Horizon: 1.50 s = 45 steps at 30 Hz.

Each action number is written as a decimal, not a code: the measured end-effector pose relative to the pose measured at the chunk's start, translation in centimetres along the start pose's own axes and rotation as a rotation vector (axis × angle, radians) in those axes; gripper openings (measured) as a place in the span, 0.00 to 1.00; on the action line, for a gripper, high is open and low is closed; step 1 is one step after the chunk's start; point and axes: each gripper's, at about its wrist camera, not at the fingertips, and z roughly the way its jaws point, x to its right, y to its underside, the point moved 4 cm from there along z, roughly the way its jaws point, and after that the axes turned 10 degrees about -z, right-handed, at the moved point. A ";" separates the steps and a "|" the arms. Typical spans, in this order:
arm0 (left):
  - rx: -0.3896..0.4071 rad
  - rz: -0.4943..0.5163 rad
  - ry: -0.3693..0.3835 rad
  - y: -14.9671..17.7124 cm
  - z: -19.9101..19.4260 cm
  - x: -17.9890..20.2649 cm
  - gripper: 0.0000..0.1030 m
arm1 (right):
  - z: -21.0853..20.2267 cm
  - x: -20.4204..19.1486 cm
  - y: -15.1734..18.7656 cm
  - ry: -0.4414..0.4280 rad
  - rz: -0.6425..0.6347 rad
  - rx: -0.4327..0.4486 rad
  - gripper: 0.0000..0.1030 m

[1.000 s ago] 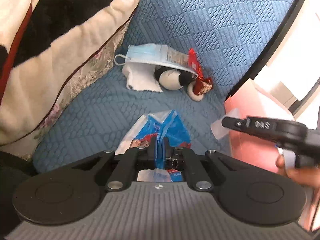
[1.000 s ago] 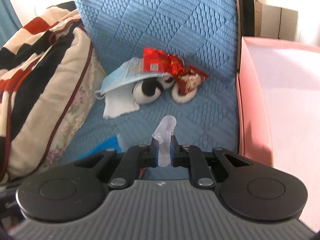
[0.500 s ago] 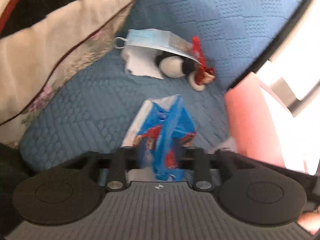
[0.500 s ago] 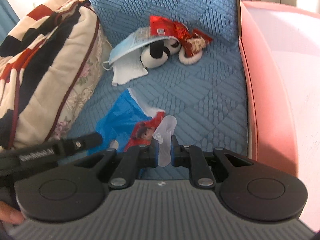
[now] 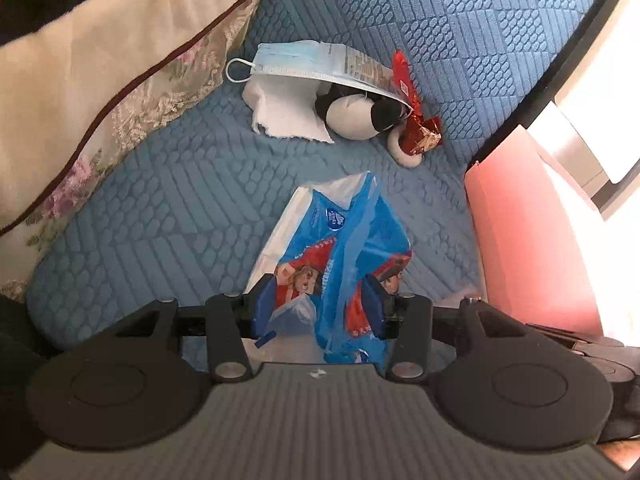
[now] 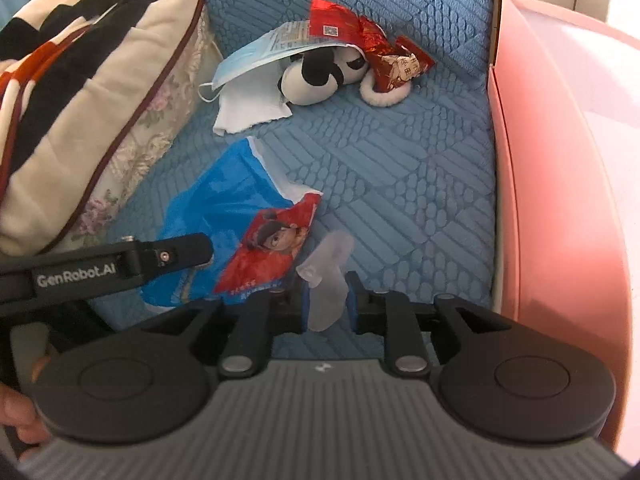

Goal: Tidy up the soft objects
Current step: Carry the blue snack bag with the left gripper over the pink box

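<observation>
A blue plastic packet with cartoon print (image 5: pixel 340 248) lies on the blue sofa seat (image 5: pixel 168 200). My left gripper (image 5: pixel 318 308) is open, its jaws on either side of the packet's near end. The packet also shows in the right wrist view (image 6: pixel 240 224), with the left gripper's finger (image 6: pixel 176 254) beside it. My right gripper (image 6: pixel 328 300) is shut on a small clear plastic piece (image 6: pixel 326 276), just right of the packet. At the back lie a face mask (image 5: pixel 304 62), a white tissue (image 5: pixel 286 112), a panda plush (image 5: pixel 360 114) and a red snack wrapper (image 5: pixel 418 128).
A pink box (image 6: pixel 560 184) stands along the right side of the seat. A striped blanket and floral cushion (image 6: pixel 80 112) fill the left. The sofa backrest (image 5: pixel 440 12) rises behind the pile.
My left gripper has opened and let go of the blue packet, which now lies spread on the seat. The right gripper has moved back, still holding the clear piece.
</observation>
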 end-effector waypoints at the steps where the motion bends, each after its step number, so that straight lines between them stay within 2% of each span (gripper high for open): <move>1: -0.002 0.003 -0.002 0.0 0.1 0.0 0.50 | 0.1 0.0 0.1 -0.003 0.008 -0.003 0.23; 4: -0.011 0.016 -0.014 0.2 0.6 -0.1 0.48 | 0.2 -0.2 0.1 0.023 -0.005 0.005 0.23; 11: -0.002 0.060 -0.049 0.6 1.4 0.1 0.36 | 0.1 -0.3 0.2 0.090 -0.005 0.006 0.22; 16: 0.015 0.051 -0.047 0.6 1.6 0.2 0.24 | -0.3 -0.3 0.0 0.111 0.005 0.007 0.16; 18: 0.018 0.045 -0.043 0.7 1.6 0.3 0.16 | -0.9 -0.4 -0.2 0.110 -0.008 -0.002 0.14; 23: -0.004 0.040 -0.025 0.9 1.0 0.7 0.09 | -2.6 -0.4 -0.1 0.124 -0.034 0.016 0.14; 26: -0.001 0.013 0.007 0.5 0.0 0.8 0.08 | -3.3 -0.3 -0.1 0.116 -0.026 0.032 0.14; 32: 0.041 0.027 0.005 -0.2 -2.9 1.7 0.08 | -4.7 0.2 0.3 0.098 -0.001 0.049 0.14; 36: 0.056 0.023 0.010 -1.0 -5.0 2.6 0.08 | -6.8 -0.1 -0.3 0.080 -0.027 0.078 0.14; 45: 0.109 0.060 0.043 -3.0 -10.3 8.5 0.08 | -12.4 1.4 -3.0 0.060 -0.015 0.169 0.14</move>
